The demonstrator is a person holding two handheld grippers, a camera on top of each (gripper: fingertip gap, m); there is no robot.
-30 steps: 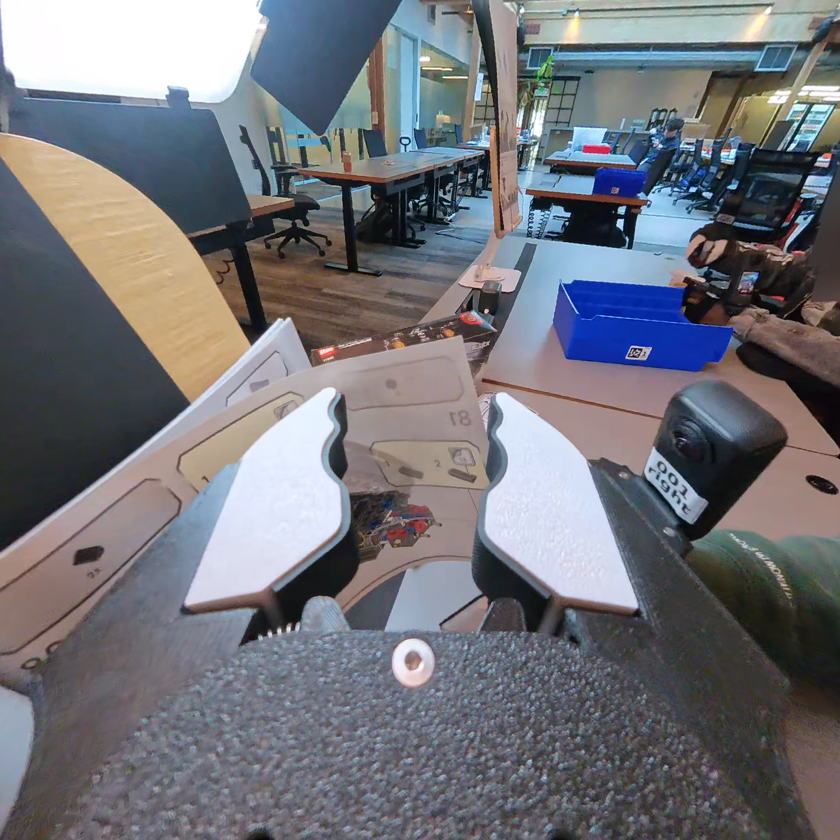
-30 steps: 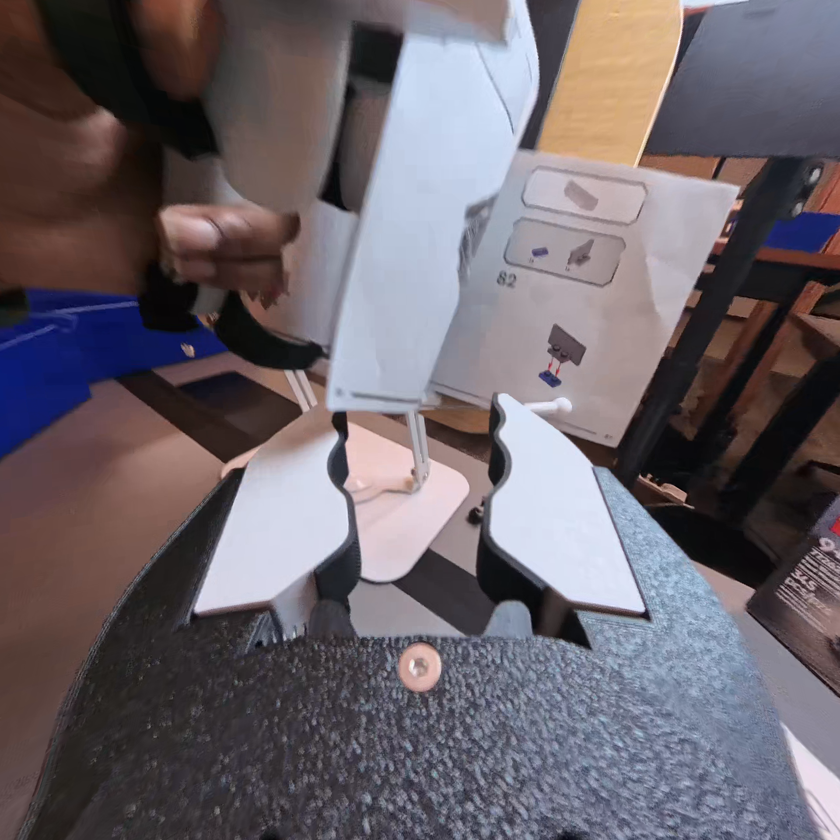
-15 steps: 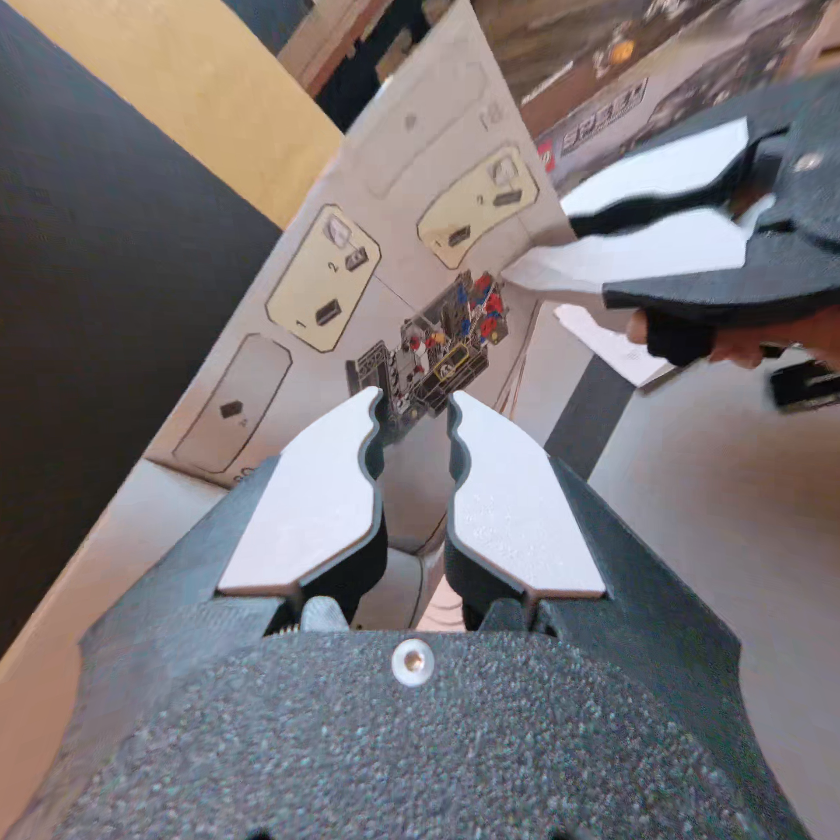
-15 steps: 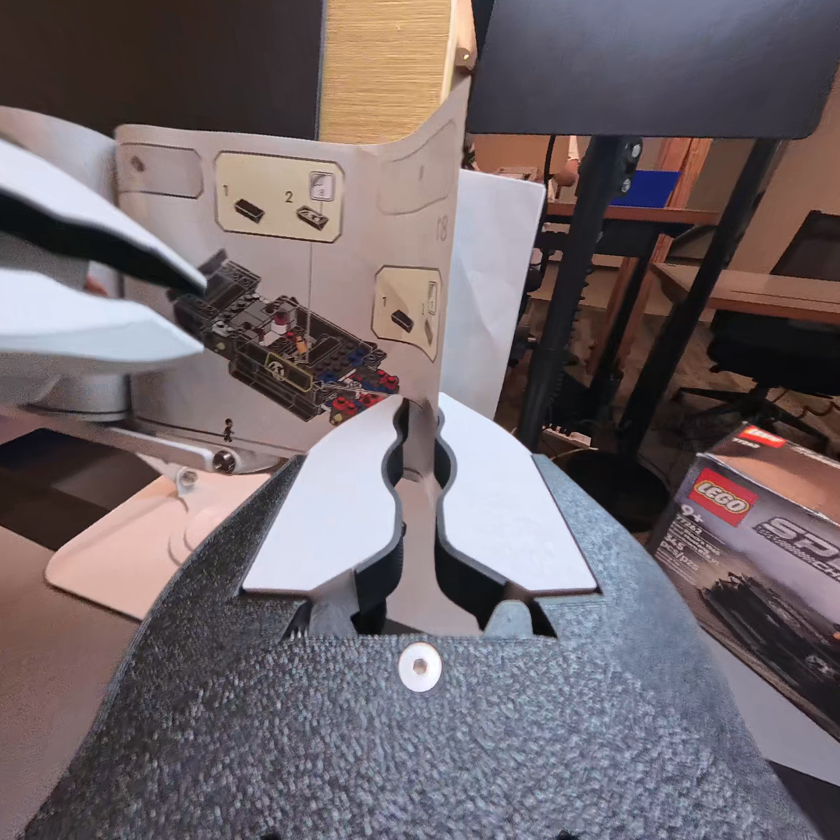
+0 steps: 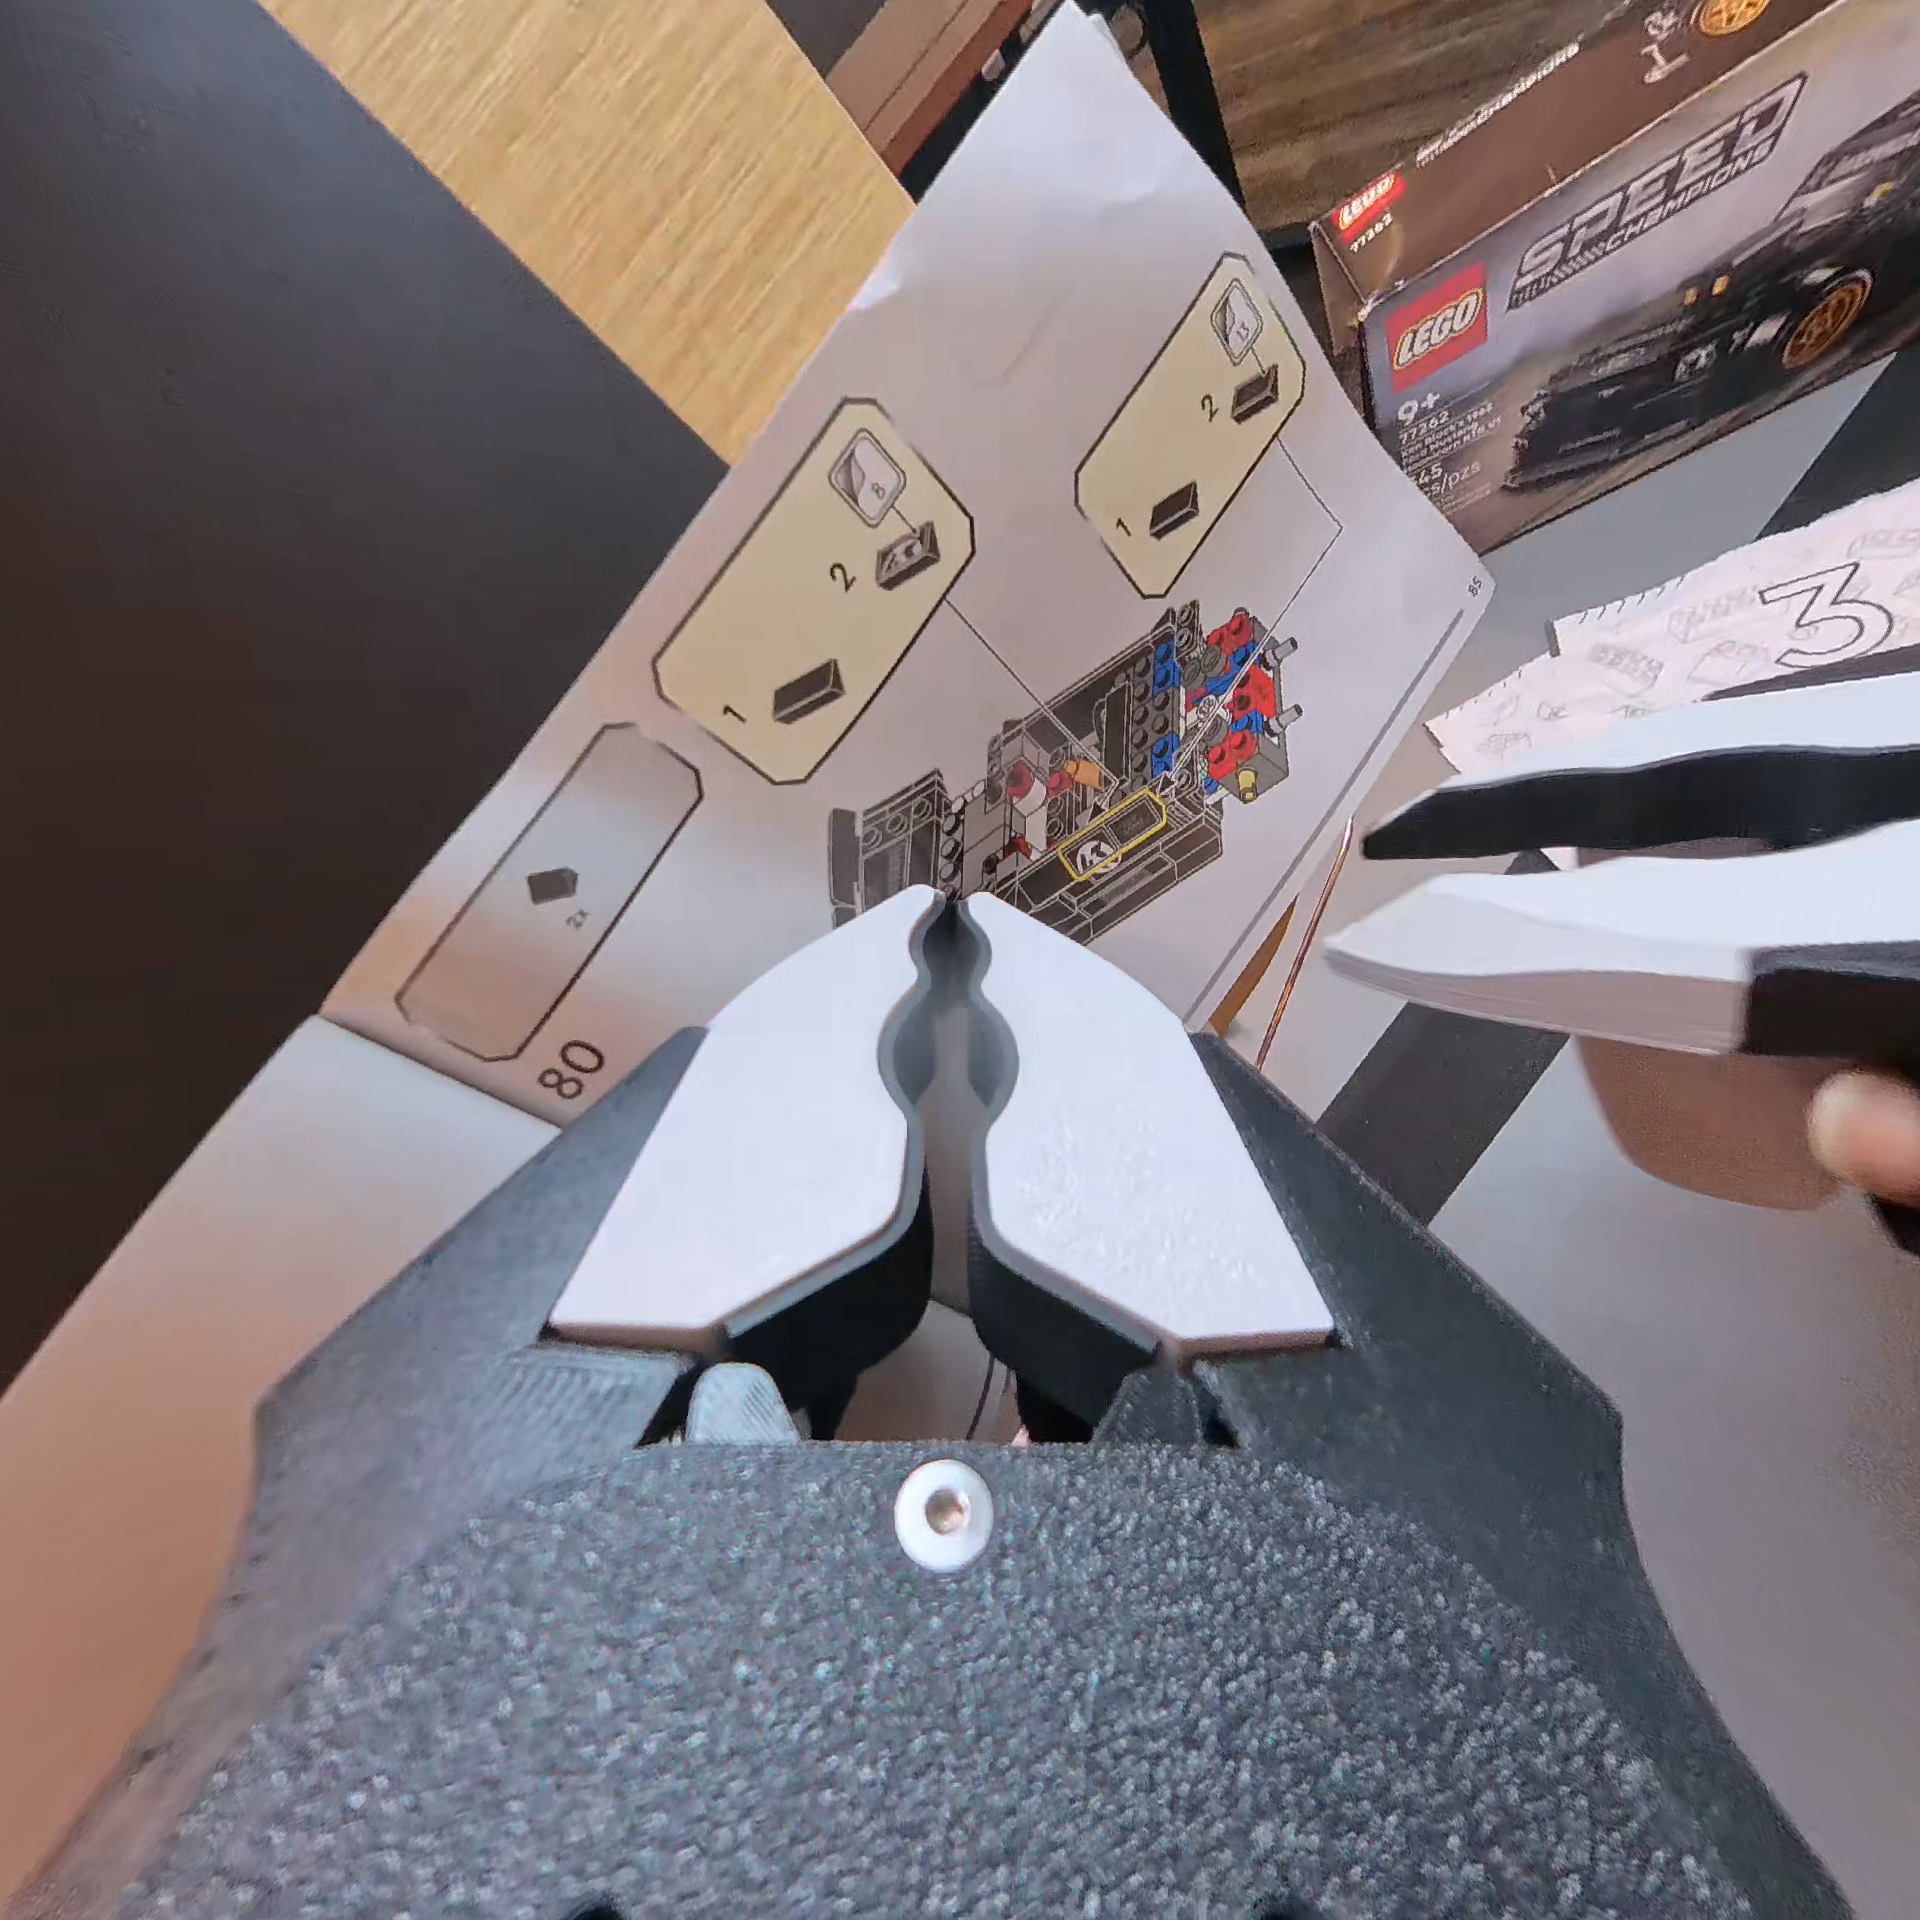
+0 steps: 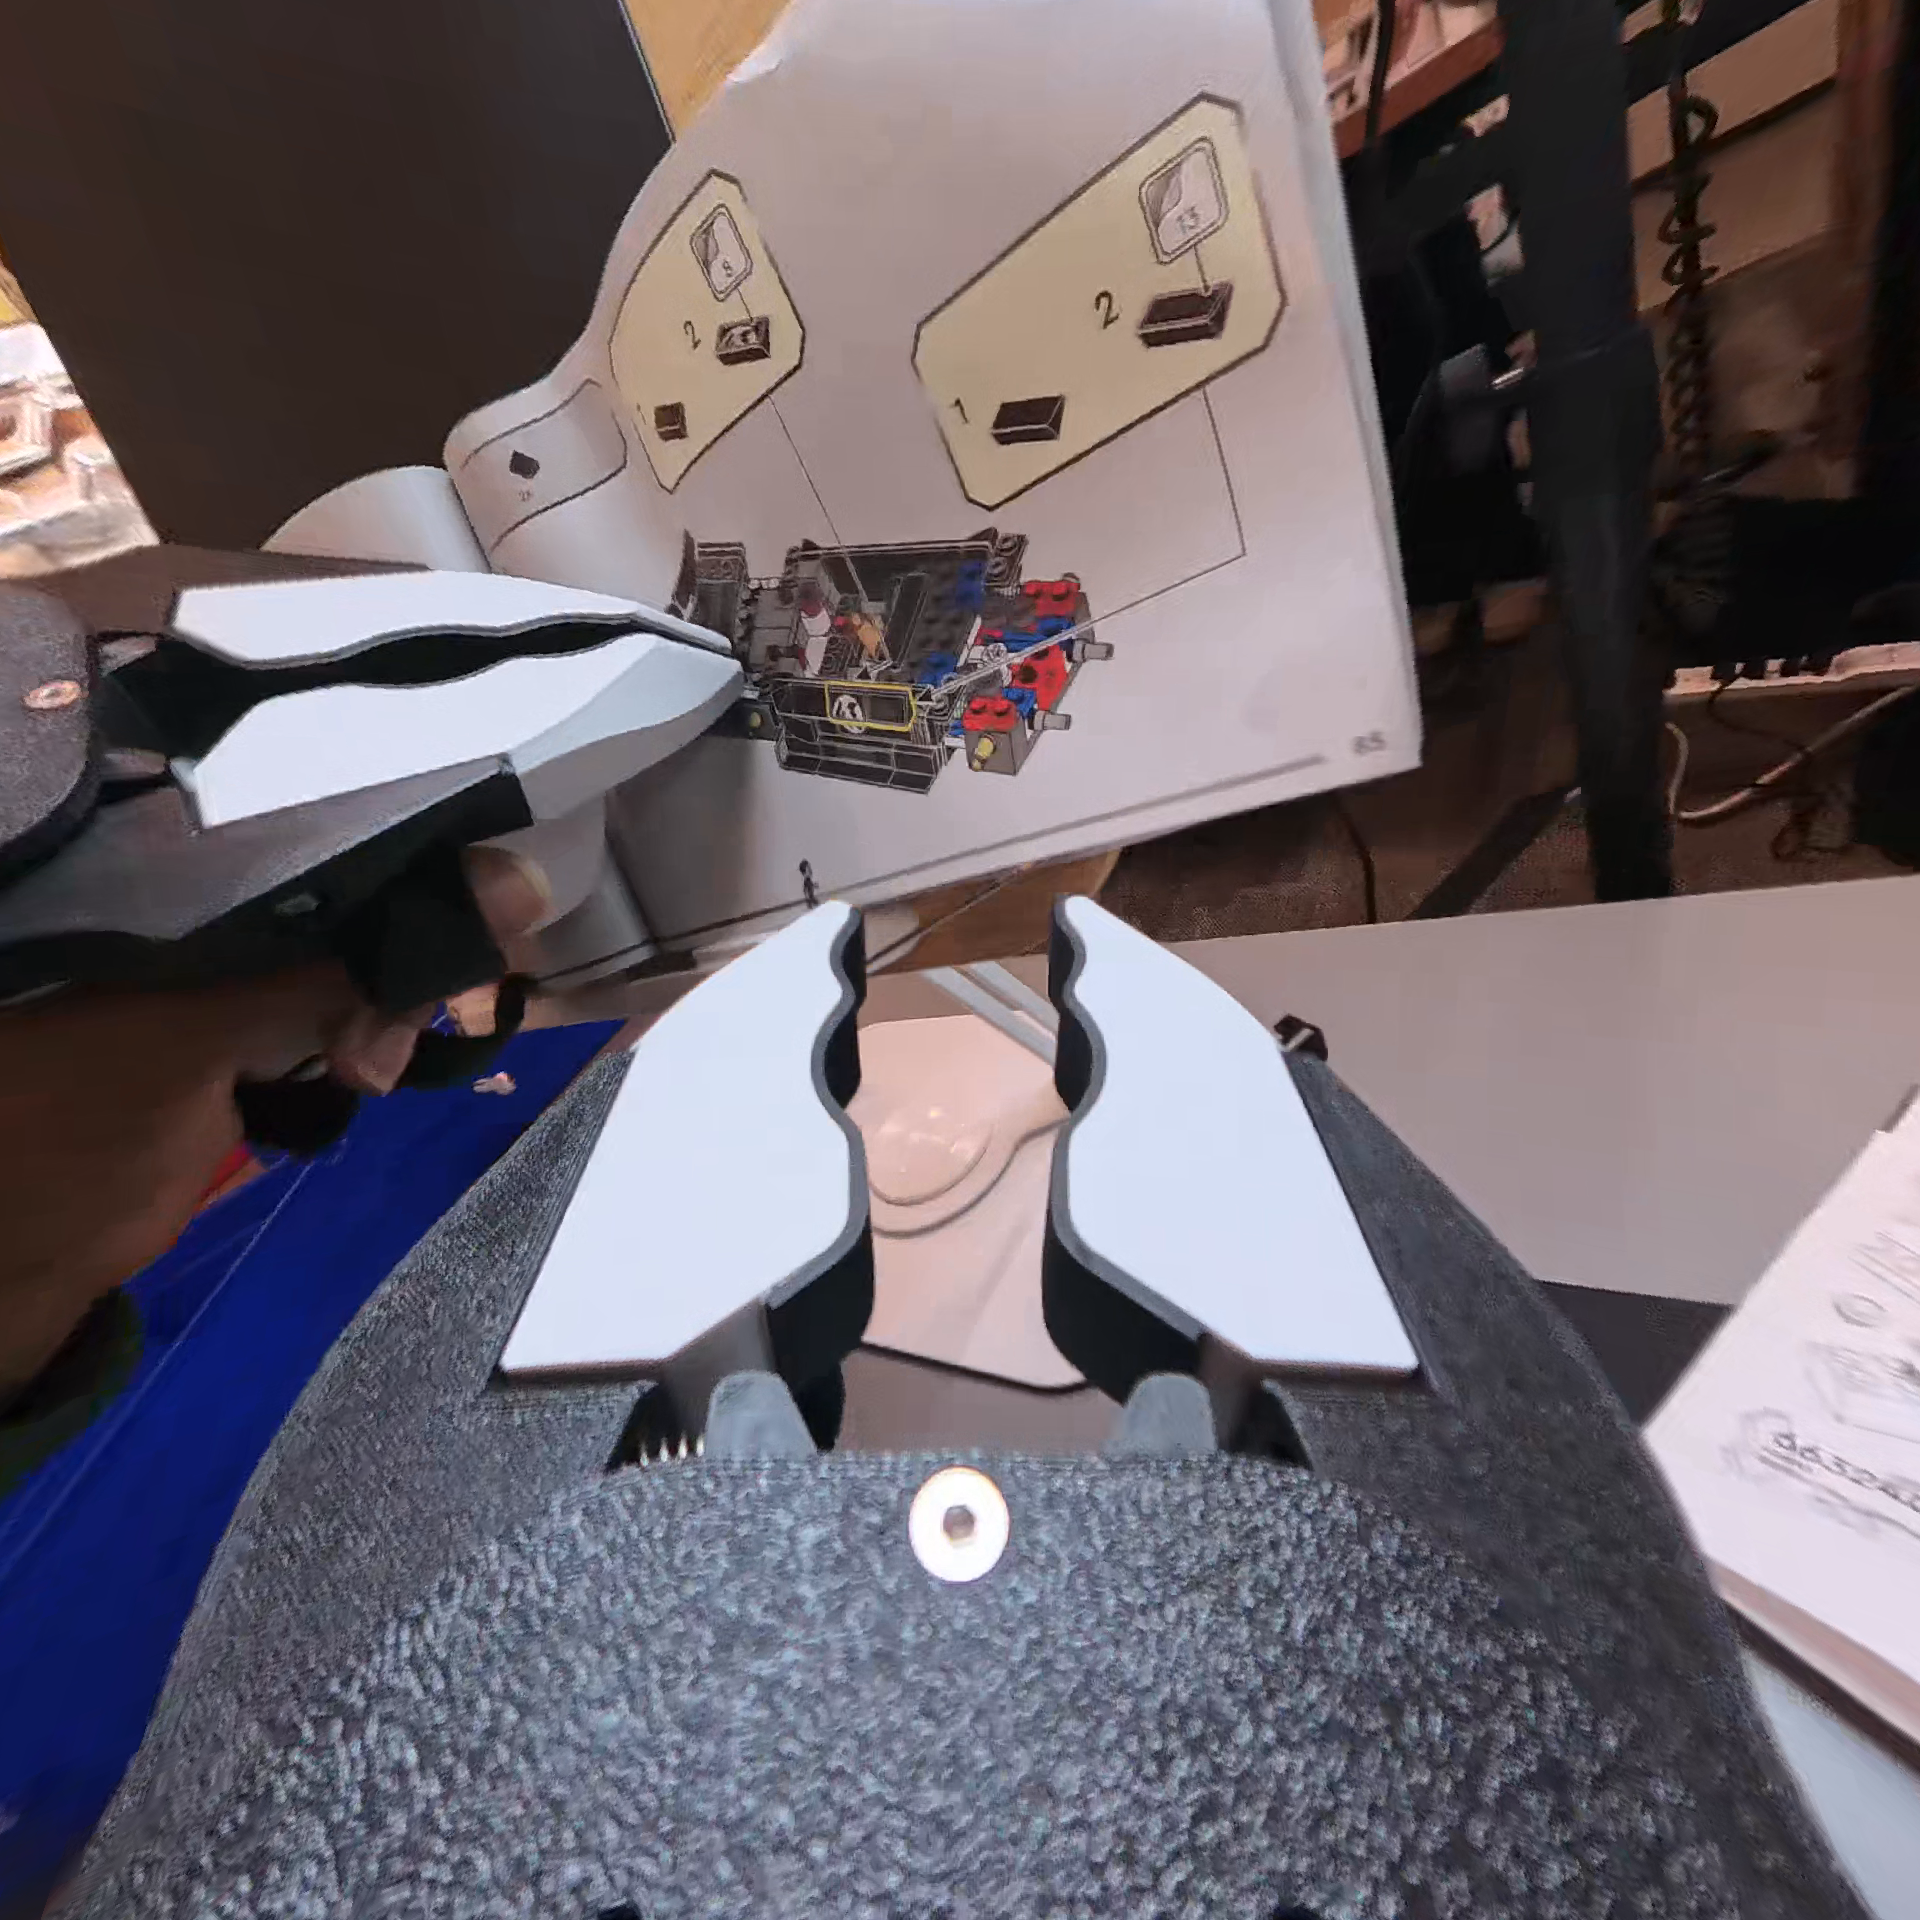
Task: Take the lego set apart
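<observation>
The left gripper [image 5: 948,906] is seen closed, its fingertips pressed together on the lower edge of the instruction booklet [image 5: 1039,540], which is held upright above the grey surface [image 6: 1558,1060]. The right gripper [image 6: 954,925] is held open just below the booklet page and grips nothing. A lego box [image 5: 1621,301] lies behind the booklet, on the right. A blue bin [image 6: 208,1351] is seen at the left. The lego model itself is not visible, only its drawing on the page.
</observation>
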